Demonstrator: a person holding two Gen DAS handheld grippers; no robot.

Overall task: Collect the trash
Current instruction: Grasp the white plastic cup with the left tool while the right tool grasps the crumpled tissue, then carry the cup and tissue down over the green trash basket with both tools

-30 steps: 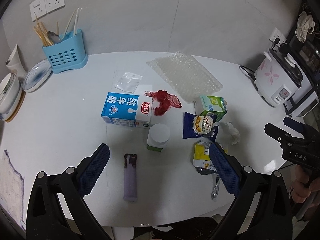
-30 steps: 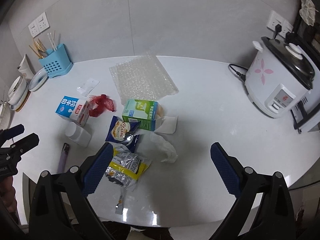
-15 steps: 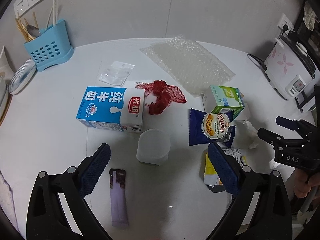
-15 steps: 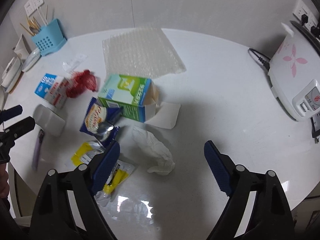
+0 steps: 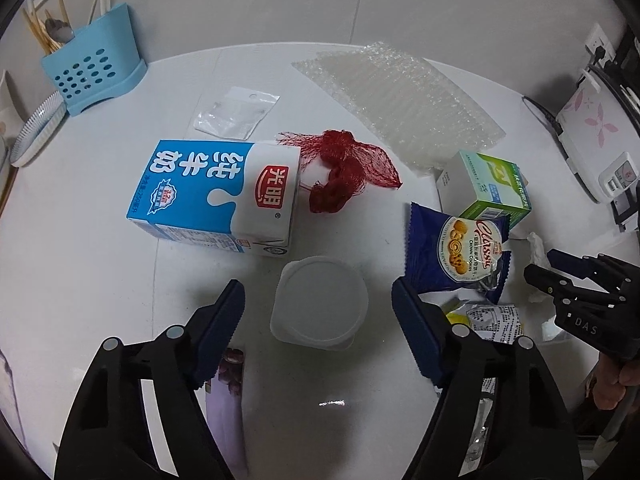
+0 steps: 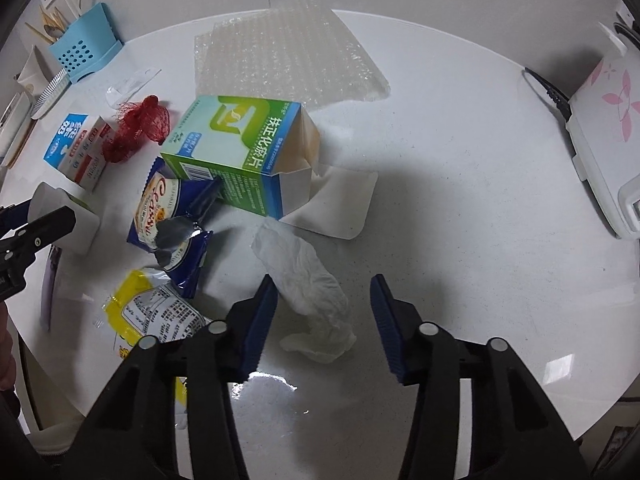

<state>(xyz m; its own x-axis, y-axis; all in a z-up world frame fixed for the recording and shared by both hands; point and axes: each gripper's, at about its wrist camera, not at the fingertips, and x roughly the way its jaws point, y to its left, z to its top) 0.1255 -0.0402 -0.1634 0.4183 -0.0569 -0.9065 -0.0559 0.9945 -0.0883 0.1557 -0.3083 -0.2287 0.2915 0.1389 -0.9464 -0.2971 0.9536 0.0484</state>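
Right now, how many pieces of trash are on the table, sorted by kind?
Cartons and boxes: 2, milk carton, green box
Snack wrappers: 3, blue cookie wrapper, yellow wrapper, purple wrapper
Clear plastic: 2, bubble wrap, small clear bag
Plastic cup: 1
Red net: 1
Tissue: 1
Total: 10

We see both tools built alike: the left gripper (image 5: pixel 318 304) and right gripper (image 6: pixel 322 312) have glossy black plastic linkage arms with round silver pivot pins, ending in dark blue pads (image 6: pixel 258 320) with a ribbed, toothed face. From the left wrist view, the right gripper's black body carries white "DAS" lettering and small pale screws.
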